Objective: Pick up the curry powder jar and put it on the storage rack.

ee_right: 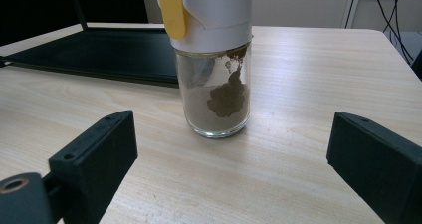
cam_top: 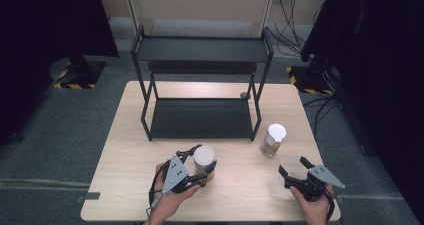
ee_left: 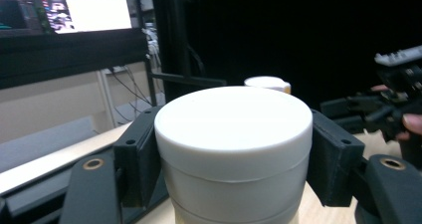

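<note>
My left gripper (cam_top: 202,161) is shut on a jar with a wide white lid (cam_top: 204,157); the two black pads press the lid's sides (ee_left: 233,134) in the left gripper view. This jar is held a little above the wooden table (cam_top: 240,190), front centre. A second glass jar (cam_top: 273,140) with a white cap, a yellow tab and brown powder inside (ee_right: 215,92) stands upright on the table to the right. My right gripper (cam_top: 292,167) is open at the front right, jaws spread wide and pointing at that jar from a short distance.
A black two-tier metal shelf rack (cam_top: 200,117) stands at the back half of the table, its lower tray (ee_right: 94,50) just behind the standing jar. Cables lie on the floor beyond.
</note>
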`<action>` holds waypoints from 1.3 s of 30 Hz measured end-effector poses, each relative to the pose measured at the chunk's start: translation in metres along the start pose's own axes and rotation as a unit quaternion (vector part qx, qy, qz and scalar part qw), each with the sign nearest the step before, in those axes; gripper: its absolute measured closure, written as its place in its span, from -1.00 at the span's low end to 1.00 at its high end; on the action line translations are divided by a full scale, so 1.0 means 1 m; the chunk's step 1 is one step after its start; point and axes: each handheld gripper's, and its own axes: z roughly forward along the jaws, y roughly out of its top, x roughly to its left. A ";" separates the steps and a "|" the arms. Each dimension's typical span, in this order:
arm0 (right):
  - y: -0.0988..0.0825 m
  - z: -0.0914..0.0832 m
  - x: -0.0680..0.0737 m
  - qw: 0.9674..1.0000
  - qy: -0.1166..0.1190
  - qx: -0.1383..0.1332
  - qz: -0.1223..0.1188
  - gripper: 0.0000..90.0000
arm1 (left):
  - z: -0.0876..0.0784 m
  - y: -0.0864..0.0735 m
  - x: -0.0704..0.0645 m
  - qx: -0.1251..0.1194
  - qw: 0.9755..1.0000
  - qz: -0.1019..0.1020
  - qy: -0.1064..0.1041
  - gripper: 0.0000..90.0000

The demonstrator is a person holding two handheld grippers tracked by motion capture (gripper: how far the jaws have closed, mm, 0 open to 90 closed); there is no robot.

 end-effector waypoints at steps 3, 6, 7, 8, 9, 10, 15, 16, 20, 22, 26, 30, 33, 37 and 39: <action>0.000 0.000 0.000 1.000 0.001 0.000 0.000 -0.87 | -0.001 0.005 -0.002 -0.004 1.000 0.006 0.018 -0.28; 0.000 0.000 0.000 1.000 0.001 0.000 0.001 -0.86 | -0.002 0.010 -0.003 -0.008 0.999 0.006 0.033 -0.28; 0.000 0.000 -0.001 1.000 0.001 0.000 0.001 -0.86 | -0.003 0.011 -0.002 -0.009 0.999 0.006 0.037 -0.28; 0.000 0.000 -0.001 1.000 0.001 0.001 0.002 -0.87 | -0.003 0.012 -0.002 -0.010 0.999 0.005 0.041 -0.28; 0.000 0.000 -0.001 1.000 0.001 0.001 0.002 -0.86 | -0.004 0.013 -0.002 -0.011 0.999 0.006 0.046 -0.28; 0.000 0.000 -0.001 1.000 0.001 0.001 0.002 -0.87 | -0.004 0.014 -0.003 -0.012 0.999 0.005 0.050 -0.27; 0.000 0.000 -0.001 1.000 0.001 0.000 0.001 -0.87 | -0.005 0.020 -0.005 -0.007 0.997 0.014 0.072 -0.27; 0.000 0.000 -0.001 1.000 0.001 0.000 0.001 -0.87 | -0.004 0.021 -0.005 -0.008 0.997 0.013 0.075 -0.27; 0.000 0.000 0.000 1.000 0.000 0.001 0.001 -0.87 | -0.005 0.024 -0.004 -0.014 0.996 0.008 0.086 -0.27; 0.000 0.000 0.000 1.000 0.000 0.000 0.001 -0.87 | -0.006 0.026 -0.003 -0.016 0.996 0.007 0.090 -0.27; 0.000 0.000 0.000 1.000 0.000 0.000 0.001 -0.87 | -0.007 0.032 -0.002 -0.017 0.995 0.007 0.102 -0.27; 0.000 0.000 0.000 1.000 0.000 0.001 0.003 -0.86 | -0.008 0.036 0.000 -0.015 0.994 0.006 0.109 -0.27; 0.000 0.000 0.000 1.000 0.000 0.000 0.003 -0.87 | -0.009 0.038 0.001 -0.014 0.993 0.006 0.115 -0.27; 0.000 0.000 0.000 1.000 -0.001 0.000 0.002 -0.87 | -0.008 0.040 0.002 -0.015 0.992 0.008 0.125 -0.27; 0.000 0.000 0.000 1.000 -0.001 -0.001 0.002 -0.87 | -0.008 0.042 0.003 -0.016 0.991 0.013 0.131 -0.27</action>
